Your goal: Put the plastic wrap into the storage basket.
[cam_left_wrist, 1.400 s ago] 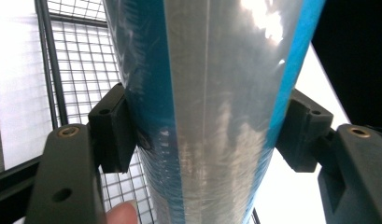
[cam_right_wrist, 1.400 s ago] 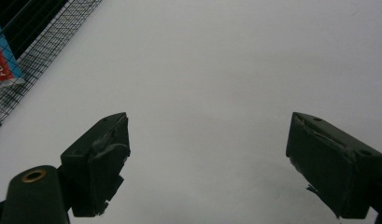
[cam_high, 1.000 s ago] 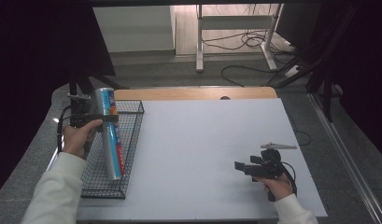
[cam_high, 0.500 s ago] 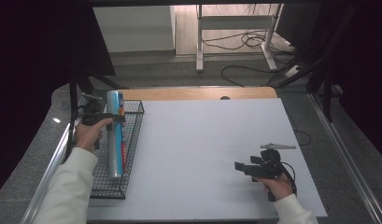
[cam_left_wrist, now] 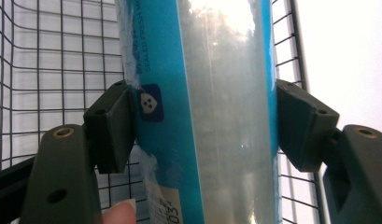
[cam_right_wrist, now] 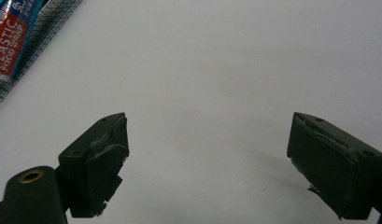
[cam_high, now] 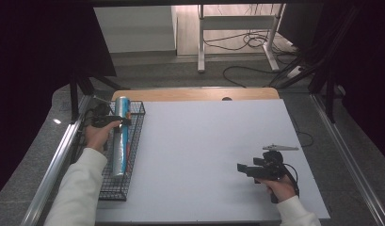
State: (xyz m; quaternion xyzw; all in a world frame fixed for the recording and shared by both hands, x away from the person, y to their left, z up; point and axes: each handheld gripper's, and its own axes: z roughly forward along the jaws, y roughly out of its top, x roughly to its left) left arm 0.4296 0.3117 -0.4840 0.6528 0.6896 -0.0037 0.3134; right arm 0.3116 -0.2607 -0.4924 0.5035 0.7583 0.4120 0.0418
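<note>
High view: a white bench carries a black wire basket at its left edge. A long roll of plastic food wrap, blue-labelled and shiny, lies lengthwise in the basket. The person's left hand holds the left gripper across the far part of the roll. At the near right of the bench the right hand holds the right gripper low over the bare white surface, pointing left, well apart from the basket. A white sleeve covers the left forearm.

Left gripper view: the roll stands between the two black jaws, and both pads press against its sides, so the jaws are clamped on it at about the roll's width. The basket mesh lies behind the roll, and the white bench shows at the right. A fingertip shows at the bottom edge.

Right gripper view: the jaws are spread wide with nothing between them, only white bench beyond. The basket and a red and blue box printed "PLASTIC FOOD WRAP" sit in the top left corner.
</note>
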